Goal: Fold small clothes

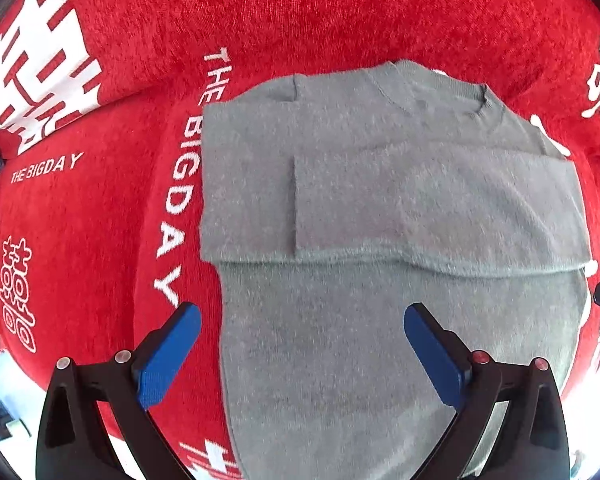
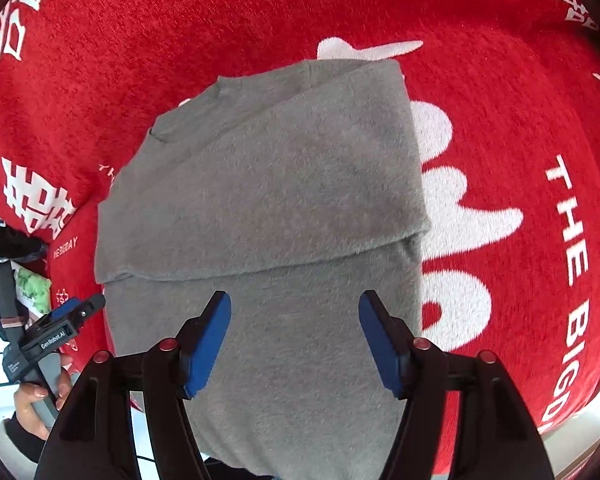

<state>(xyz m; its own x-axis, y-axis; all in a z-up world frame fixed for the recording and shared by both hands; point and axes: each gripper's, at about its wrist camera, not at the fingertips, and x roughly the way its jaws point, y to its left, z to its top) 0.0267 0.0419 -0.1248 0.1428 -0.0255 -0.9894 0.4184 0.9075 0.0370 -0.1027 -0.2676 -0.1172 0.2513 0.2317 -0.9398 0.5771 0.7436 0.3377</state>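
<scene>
On the red cloth (image 1: 112, 208) lies a folded grey sweater (image 1: 380, 208), collar at twelve o'clock. Left hand-held gripper (image 1: 302, 352) gapes wide, empty. Right hand-held gripper (image 2: 296, 344) stands partly open, holding nothing.

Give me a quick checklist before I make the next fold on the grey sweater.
1. Left gripper empty, jaws open: ok.
2. Right gripper empty, jaws open, clear of fabric: ok.
3. Grey sweater lies on the red blanket, with the upper part folded over: ok.
4. Fold edge runs even across the sweater: not ok, it dips and bulges slightly.
5. Sleeves tucked inside: cannot tell.
6. Bottom hem inside the blanket: cannot tell, out of frame.
</scene>
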